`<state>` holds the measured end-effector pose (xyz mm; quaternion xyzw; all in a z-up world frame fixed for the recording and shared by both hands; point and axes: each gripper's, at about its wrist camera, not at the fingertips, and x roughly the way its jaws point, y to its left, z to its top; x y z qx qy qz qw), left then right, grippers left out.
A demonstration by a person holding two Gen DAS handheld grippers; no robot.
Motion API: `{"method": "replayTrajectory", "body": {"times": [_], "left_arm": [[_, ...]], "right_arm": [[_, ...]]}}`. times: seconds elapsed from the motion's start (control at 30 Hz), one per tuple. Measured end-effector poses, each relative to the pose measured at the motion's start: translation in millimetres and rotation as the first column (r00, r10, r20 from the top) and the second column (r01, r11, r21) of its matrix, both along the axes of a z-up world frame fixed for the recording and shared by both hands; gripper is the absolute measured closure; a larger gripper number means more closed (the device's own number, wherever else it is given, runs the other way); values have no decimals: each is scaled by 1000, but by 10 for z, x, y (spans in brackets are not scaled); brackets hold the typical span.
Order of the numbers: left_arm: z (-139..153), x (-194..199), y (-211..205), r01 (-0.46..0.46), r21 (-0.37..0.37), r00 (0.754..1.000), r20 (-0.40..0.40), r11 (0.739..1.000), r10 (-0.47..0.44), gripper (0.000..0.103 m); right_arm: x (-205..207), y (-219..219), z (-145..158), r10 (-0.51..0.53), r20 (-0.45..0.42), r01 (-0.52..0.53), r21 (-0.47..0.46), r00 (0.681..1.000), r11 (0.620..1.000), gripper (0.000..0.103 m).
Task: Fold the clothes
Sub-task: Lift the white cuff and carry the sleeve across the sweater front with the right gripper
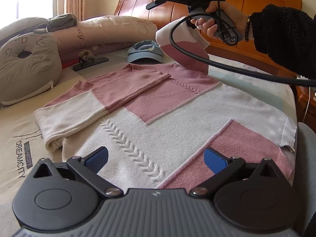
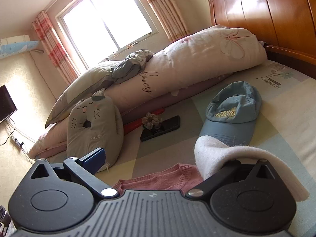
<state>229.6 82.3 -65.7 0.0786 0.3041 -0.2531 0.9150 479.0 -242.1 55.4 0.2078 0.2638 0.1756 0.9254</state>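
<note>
One sleeve (image 1: 183, 45) drapes over the right hand-held gripper (image 2: 158, 158).

Cap (image 2: 232, 116) and phone (image 2: 161, 128) (beyond sweater (image 1: 158, 108)) as obstacles.

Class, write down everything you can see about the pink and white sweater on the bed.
The sweater is a soft knit in pink and white blocks, with raised braid stitching and a ribbed pink neckline. It lies spread flat on the bed. One sleeve is already folded across the chest. The other sleeve is lifted in the air, its white cuff draped over one finger of the right claw, whose jaws stand apart. The open left claw hovers above the hem, not touching.
</note>
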Motion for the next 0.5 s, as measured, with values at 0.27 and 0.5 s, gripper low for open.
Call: {"method": "replayTrajectory", "body": {"times": [0.27, 0.5], "left_arm": [[-8, 19, 67, -18, -6, 1000, -9, 1000, 18, 1], [-42, 39, 100, -27, -10, 999, -22, 1000, 26, 1]], "right_arm": [[75, 390, -44, 72, -24, -73, -46, 997, 996, 0], [106, 663, -215, 127, -57, -133, -116, 990, 984, 0]]}}
